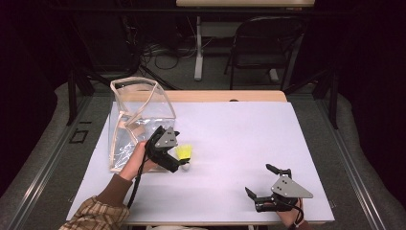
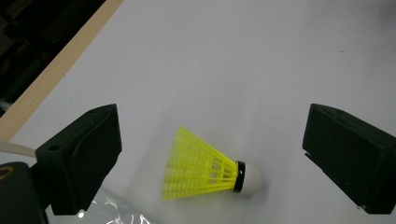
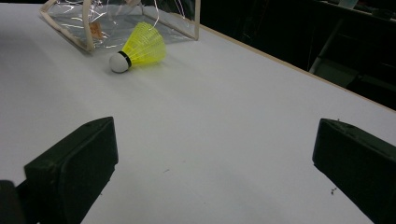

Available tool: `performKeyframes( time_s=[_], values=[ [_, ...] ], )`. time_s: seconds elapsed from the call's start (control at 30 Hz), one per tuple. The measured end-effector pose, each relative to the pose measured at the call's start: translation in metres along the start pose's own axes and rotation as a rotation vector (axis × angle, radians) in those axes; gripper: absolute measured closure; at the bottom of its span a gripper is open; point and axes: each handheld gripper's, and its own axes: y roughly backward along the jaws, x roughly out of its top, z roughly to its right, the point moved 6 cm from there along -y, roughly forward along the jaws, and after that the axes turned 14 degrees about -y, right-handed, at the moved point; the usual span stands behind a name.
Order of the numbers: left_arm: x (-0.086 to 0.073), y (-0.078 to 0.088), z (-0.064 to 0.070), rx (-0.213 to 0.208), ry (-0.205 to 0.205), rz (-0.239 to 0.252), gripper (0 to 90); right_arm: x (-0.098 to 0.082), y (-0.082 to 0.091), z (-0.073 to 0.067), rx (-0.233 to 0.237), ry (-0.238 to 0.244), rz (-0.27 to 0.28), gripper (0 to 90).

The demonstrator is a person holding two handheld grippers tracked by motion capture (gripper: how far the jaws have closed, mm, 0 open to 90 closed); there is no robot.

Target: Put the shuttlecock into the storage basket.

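Observation:
A yellow shuttlecock (image 1: pixel 184 153) with a white cork tip lies on its side on the white table sheet (image 1: pixel 230 129). My left gripper (image 1: pixel 179 152) is open and straddles it, one jaw on each side, touching nothing. In the left gripper view the shuttlecock (image 2: pixel 201 170) rests between the wide-apart jaws of that gripper (image 2: pixel 212 116), cork toward the right jaw. My right gripper (image 1: pixel 258 178) stands open near the front right edge, holding nothing. The right gripper view looks past that gripper (image 3: pixel 217 128) to the shuttlecock (image 3: pixel 140 46) far ahead.
A clear plastic bag (image 1: pixel 139 120) with beige trim stands at the left of the sheet, just behind the left hand; the bag (image 3: pixel 70 30) lies right behind the shuttlecock. A wooden table edge (image 1: pixel 225 96) runs along the back. A folding chair (image 1: pixel 268 43) stands beyond.

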Motion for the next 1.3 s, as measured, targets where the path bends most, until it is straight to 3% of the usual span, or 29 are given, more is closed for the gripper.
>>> performKeyframes(
  time_s=[0.17, 0.23, 0.33, 0.67, 0.9, 1.03, 1.3],
  values=[
    [0.001, -0.003, -0.003, -0.032, -0.027, -0.052, 6.4, 0.0, 0.0, 0.0, 0.001, -0.002, -0.001, 0.0],
    [0.0, -0.008, -0.005, -0.06, -0.042, -0.104, 7.1, 0.0, 0.0, 0.0, 0.0, -0.001, -0.004, 0.0],
    [-0.001, -0.012, -0.006, -0.083, -0.057, -0.135, 7.8, 0.0, 0.0, 0.0, 0.001, -0.002, -0.003, 0.0],
    [-0.005, -0.026, -0.012, -0.126, -0.064, -0.221, 14.4, -0.001, 0.0, 0.0, 0.001, -0.001, -0.006, 0.0],
    [-0.009, -0.037, -0.017, -0.18, -0.067, -0.283, 17.1, -0.001, 0.0, 0.0, -0.001, 0.0, -0.007, 0.0],
    [-0.012, -0.041, -0.018, -0.192, -0.074, -0.317, 22.0, -0.001, 0.0, 0.0, -0.001, -0.001, -0.008, 0.0],
    [-0.015, -0.046, -0.018, -0.214, -0.072, -0.339, 39.6, -0.001, 0.0, 0.0, -0.004, -0.001, -0.008, 0.0]
  ],
)
